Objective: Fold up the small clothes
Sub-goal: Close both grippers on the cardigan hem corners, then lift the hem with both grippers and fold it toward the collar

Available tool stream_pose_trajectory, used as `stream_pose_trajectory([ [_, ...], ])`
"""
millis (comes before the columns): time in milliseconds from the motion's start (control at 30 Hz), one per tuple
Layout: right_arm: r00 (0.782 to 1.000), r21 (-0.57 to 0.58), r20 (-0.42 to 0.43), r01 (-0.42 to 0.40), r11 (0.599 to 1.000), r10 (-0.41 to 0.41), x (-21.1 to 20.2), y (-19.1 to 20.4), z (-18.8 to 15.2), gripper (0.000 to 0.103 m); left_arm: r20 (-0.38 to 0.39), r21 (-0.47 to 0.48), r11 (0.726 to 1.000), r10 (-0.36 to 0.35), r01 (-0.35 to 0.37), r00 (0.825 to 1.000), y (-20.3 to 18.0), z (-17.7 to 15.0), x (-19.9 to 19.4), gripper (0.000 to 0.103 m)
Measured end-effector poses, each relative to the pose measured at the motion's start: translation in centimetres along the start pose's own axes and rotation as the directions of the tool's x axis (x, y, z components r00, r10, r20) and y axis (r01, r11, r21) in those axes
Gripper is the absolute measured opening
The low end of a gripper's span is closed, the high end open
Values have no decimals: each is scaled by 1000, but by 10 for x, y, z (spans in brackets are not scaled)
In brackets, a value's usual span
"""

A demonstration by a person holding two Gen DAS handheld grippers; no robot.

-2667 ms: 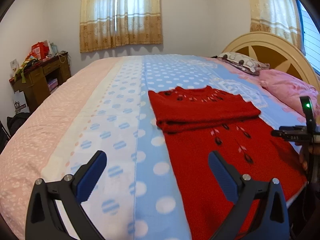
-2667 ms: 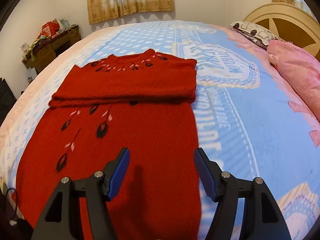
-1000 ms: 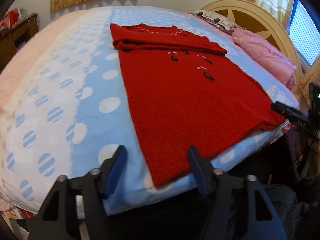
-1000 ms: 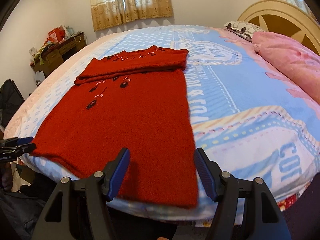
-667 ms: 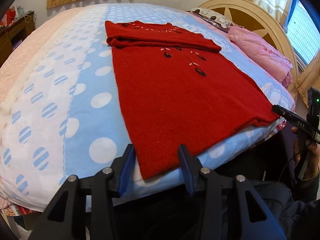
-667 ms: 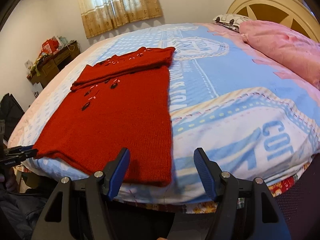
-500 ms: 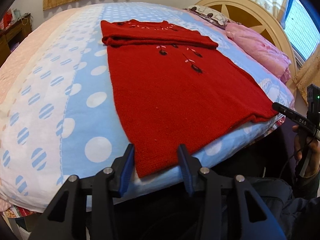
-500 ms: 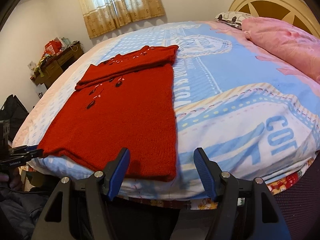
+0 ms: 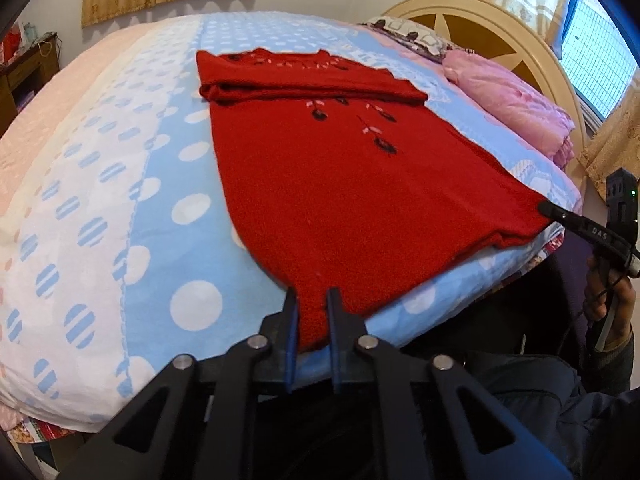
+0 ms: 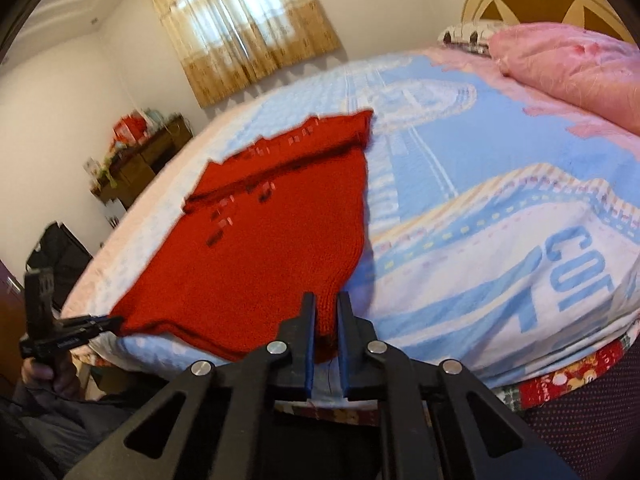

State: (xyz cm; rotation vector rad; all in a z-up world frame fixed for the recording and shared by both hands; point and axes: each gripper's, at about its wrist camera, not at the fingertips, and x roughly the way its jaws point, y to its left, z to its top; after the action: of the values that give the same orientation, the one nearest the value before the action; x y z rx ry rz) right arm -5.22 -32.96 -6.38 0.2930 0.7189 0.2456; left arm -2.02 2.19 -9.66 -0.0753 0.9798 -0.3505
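A red knitted sweater (image 9: 340, 184) with dark flower marks lies flat on the bed, its top part folded over at the far end. My left gripper (image 9: 311, 298) is shut on the sweater's near left hem corner at the bed's edge. My right gripper (image 10: 325, 300) is shut on the near right hem corner of the sweater (image 10: 276, 248). Each gripper also shows from the side in the other's view, the right one (image 9: 546, 208) and the left one (image 10: 114, 322), both at the hem.
The bed (image 9: 100, 208) has a blue, white and pink dotted cover. Pink pillows (image 9: 516, 108) and a cream headboard (image 9: 492, 16) lie at the right. A wooden desk (image 10: 140, 160) with clutter stands by the far wall. Curtains (image 10: 244, 24) hang behind.
Both grippers have drawn back from over the bed to its near edge and closed on the sweater's two hem corners; earlier they were open above the cloth.
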Motion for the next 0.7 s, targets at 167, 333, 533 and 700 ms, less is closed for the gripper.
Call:
stream_pose_trajectory([
  [167, 999, 26, 53, -9, 1000, 8, -7, 0, 8, 8, 74, -16, 1000, -2, 3, 997, 6, 8, -16, 12],
  [333, 995, 29, 96, -24, 999, 21, -9, 3, 25, 8, 153, -45, 999, -21, 29, 988, 17, 23, -30, 11],
  [533, 987, 31, 160, -28, 999, 23, -11, 7, 57, 8, 216, -54, 998, -21, 33, 976, 23, 50, -38, 9],
  [700, 983, 30, 181, -31, 999, 25, -2, 11, 90, 8, 252, -62, 998, -13, 30, 968, 31, 73, -40, 7],
])
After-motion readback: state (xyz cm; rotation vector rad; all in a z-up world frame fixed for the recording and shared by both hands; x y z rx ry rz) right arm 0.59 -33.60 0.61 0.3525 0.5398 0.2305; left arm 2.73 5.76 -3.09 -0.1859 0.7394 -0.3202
